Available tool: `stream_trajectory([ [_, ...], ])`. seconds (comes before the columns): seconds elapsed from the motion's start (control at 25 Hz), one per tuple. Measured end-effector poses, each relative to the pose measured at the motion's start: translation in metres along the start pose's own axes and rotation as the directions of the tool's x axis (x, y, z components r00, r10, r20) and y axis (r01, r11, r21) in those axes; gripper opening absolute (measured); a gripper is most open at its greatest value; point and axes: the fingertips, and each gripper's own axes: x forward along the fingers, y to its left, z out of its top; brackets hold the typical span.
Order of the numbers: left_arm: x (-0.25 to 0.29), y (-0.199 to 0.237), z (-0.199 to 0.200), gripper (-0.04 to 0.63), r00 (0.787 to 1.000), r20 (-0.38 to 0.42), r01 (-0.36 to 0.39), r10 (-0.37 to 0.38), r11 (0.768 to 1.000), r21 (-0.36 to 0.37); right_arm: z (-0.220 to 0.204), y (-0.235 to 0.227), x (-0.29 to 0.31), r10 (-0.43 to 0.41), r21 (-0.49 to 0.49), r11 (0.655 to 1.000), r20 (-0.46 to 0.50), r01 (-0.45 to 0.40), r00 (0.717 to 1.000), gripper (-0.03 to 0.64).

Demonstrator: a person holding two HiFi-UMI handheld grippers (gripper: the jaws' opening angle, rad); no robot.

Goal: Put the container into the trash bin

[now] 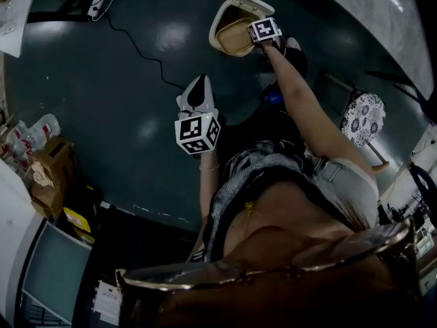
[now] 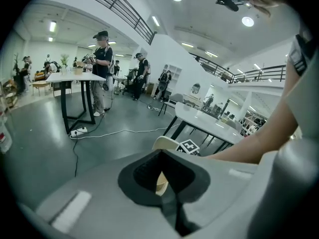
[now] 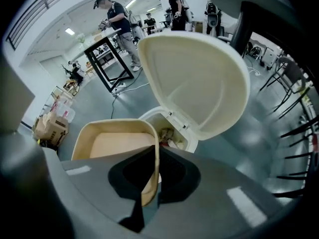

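My right gripper (image 3: 152, 153) is shut on the rim of a beige open container (image 3: 114, 148), with the wall pinched between its pads. It hangs right beside and above the cream trash bin (image 3: 169, 133), whose lid (image 3: 194, 78) stands open; some rubbish shows inside. In the head view the container (image 1: 232, 36) is at the bin (image 1: 240, 4) near the top, under the right gripper's (image 1: 258, 43) marker cube. My left gripper (image 1: 197, 87) hovers over the dark floor nearer to me, shut and holding nothing. Its jaws (image 2: 162, 176) point toward the bin's lid (image 2: 164, 143).
A power strip (image 1: 99, 2) and its cable lie on the floor to the bin's left. Cardboard boxes (image 1: 51, 162) and bottles stand at the left edge, and a patterned chair (image 1: 362, 118) at the right. Tables (image 2: 75, 78) and standing people are farther off.
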Motion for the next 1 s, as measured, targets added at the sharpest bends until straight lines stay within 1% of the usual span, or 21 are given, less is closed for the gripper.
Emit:
stream_trajectory([
  [0.2, -0.001, 0.015, -0.004, 0.000, 0.999, -0.009, -0.031, 0.031, 0.999, -0.016, -0.013, -0.006, 0.031, -0.028, 0.033, 0.999, -0.045, 0.030, 0.999, 0.029],
  [0.32, 0.004, 0.017, -0.012, 0.000, 0.999, -0.026, -0.029, 0.028, 0.999, -0.030, -0.013, -0.015, 0.043, -0.037, 0.076, 0.996, -0.034, 0.039, 0.999, 0.029],
  [0.4, 0.006, 0.018, -0.017, 0.000, 0.999, -0.038, -0.026, 0.025, 0.999, -0.038, -0.010, -0.017, 0.047, -0.028, 0.089, 0.996, -0.016, 0.030, 0.999, 0.034],
  [0.44, 0.005, 0.019, -0.018, 0.000, 0.999, -0.042, -0.026, 0.024, 0.999, -0.042, -0.008, -0.015, 0.047, -0.020, 0.091, 0.996, -0.006, 0.020, 1.000, 0.067],
  [0.52, 0.004, 0.021, -0.017, 0.000, 0.999, -0.044, -0.026, 0.024, 0.999, -0.045, -0.005, -0.010, 0.046, -0.003, 0.082, 0.997, 0.002, 0.003, 1.000, 0.198],
  [0.56, 0.003, 0.021, -0.015, 0.000, 0.999, -0.043, -0.025, 0.023, 0.999, -0.044, -0.005, -0.008, 0.045, 0.002, 0.068, 0.998, 0.000, -0.002, 1.000, 0.207],
  [0.64, 0.005, 0.019, -0.013, 0.000, 0.999, -0.040, -0.019, 0.017, 0.999, -0.041, -0.005, -0.006, 0.043, 0.012, 0.029, 1.000, -0.007, -0.011, 1.000, 0.193],
  [0.72, 0.006, 0.016, -0.012, 0.000, 0.999, -0.038, -0.013, 0.011, 0.999, -0.037, -0.006, 0.004, 0.041, 0.055, 0.000, 0.998, -0.004, -0.055, 0.998, 0.184],
  [0.76, 0.007, 0.015, -0.011, 0.000, 0.999, -0.037, -0.011, 0.010, 0.999, -0.036, -0.005, 0.010, 0.041, 0.084, -0.005, 0.996, 0.002, -0.084, 0.996, 0.184],
  [0.84, 0.009, 0.015, -0.011, 0.000, 0.999, -0.039, -0.009, 0.007, 0.999, -0.032, -0.006, 0.015, 0.040, 0.115, -0.003, 0.993, 0.003, -0.115, 0.993, 0.186],
  [1.0, 0.017, 0.015, -0.017, 0.000, 0.998, -0.066, 0.006, -0.007, 1.000, -0.015, -0.014, 0.000, 0.035, 0.054, -0.016, 0.998, -0.030, -0.054, 0.998, 0.181],
])
